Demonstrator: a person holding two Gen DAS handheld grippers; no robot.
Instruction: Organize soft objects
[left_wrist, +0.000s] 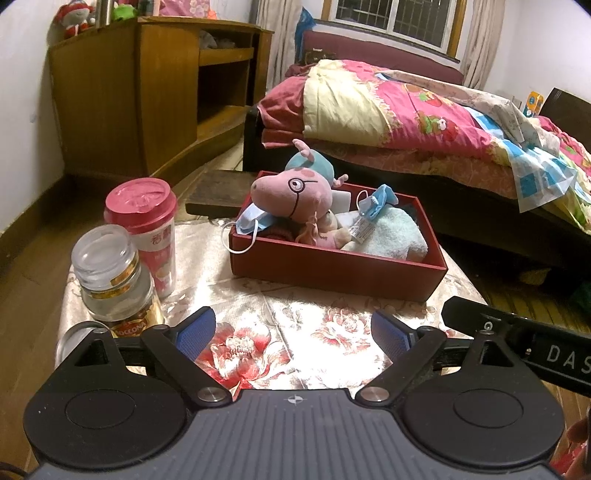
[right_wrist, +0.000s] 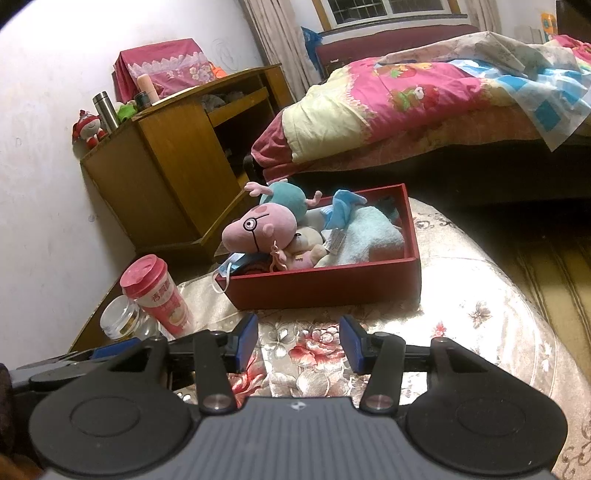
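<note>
Plush pig (right_wrist: 258, 230) both views; left shows right claw (left_wrist: 448, 308).

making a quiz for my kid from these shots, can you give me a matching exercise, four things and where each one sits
Things:
1. pink pig plush
2. pale towel
3. face mask
4. glass jar

Places:
A. draped over the red box's left end
B. on the table beside the pink cup
C. lying inside the box's right half
D. on top of the pile, head toward the box's left end

Pairs: 1-D, 2-C, 3-A, 4-B
</note>
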